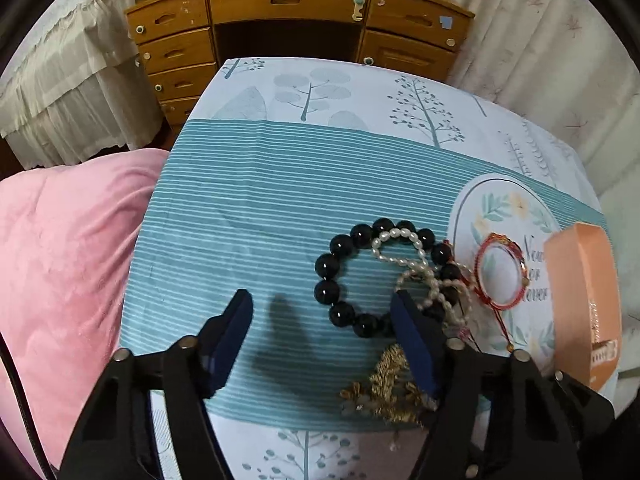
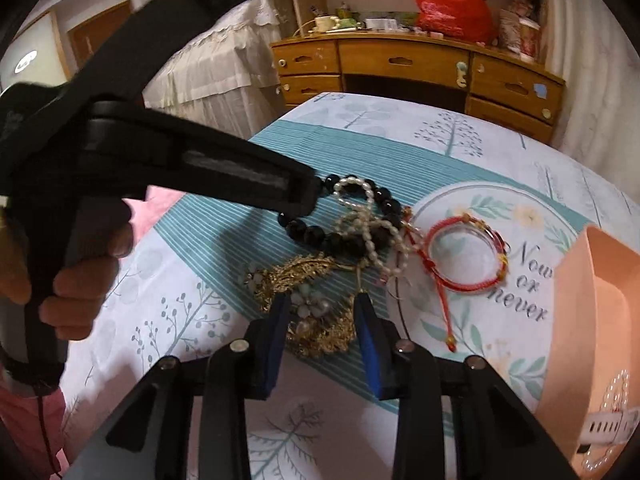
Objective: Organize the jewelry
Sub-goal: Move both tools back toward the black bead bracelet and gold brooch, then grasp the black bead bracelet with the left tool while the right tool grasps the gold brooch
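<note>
Here | right gripper [image 2: 322, 312] tilted down, fingers [image 2: 278, 320] apparently touching gold brooch [image 2: 316, 276]

- Black bead bracelet [image 1: 344, 276]
- White pearl strand [image 1: 404, 254]
- Red cord bracelet [image 2: 464, 256]
- Gold leaf brooch [image 2: 316, 300]
- Peach box [image 2: 600, 320]
- Teal-and-white striped cloth [image 1: 260, 208], tree-printed border
- Pink blanket [image 1: 60, 260] at left

Left gripper [image 1: 322, 306] tilts steeply down, jaws parted wide. Right gripper [image 2: 324, 308] tilts down, jaws narrower. A hand [image 2: 80, 276] grasps the left gripper's handle.
</note>
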`<state>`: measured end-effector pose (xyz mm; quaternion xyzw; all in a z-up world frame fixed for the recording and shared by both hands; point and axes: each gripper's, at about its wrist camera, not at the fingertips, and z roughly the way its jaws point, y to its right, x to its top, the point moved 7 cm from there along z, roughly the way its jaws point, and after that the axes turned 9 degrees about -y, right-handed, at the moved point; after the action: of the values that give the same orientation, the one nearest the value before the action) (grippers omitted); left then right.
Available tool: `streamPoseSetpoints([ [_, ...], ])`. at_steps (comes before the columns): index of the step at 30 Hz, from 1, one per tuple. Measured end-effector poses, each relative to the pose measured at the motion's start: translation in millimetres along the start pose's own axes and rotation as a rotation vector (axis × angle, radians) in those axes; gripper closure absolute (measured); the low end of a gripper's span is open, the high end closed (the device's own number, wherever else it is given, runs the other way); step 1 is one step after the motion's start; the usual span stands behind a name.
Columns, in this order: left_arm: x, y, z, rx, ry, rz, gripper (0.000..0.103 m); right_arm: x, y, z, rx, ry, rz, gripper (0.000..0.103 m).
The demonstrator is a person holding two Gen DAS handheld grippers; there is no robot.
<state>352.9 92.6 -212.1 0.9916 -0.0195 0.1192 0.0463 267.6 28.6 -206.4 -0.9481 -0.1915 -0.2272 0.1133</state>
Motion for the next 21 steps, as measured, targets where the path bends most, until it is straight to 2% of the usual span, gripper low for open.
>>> streamPoseSetpoints([
  [2, 2.0, -0.8, 3.0, -0.002, -0.003, -0.004, 0.046, 3.5, -1.8, 1.3, -0.006, 0.000, -0.014, 0.070],
  [9, 3.4, -5.9, 16.5, -0.001, -0.028, -0.024, 0.059, 9.3, -10.1, 9.6, -0.039, -0.045, -0.089, 0.080],
  [13, 3.6, -3.8, 17.3, 0.027, -0.003, 0.002, 0.064, 8.7, -13.3, 18.2, -0.033, -0.088, -0.103, 0.085],
  [16, 2.0, 1.2, 16.4, 0.043, 0.030, 0.038, 0.086, 8.7, -12.5, 17.5, -0.026, -0.092, -0.095, 0.085],
  [21, 0.9, -0.1, 15.6, 0.004, 0.019, 0.019, 0.090, 6.8, -7.0, 14.3, 0.016, -0.103, -0.048, 0.086],
])
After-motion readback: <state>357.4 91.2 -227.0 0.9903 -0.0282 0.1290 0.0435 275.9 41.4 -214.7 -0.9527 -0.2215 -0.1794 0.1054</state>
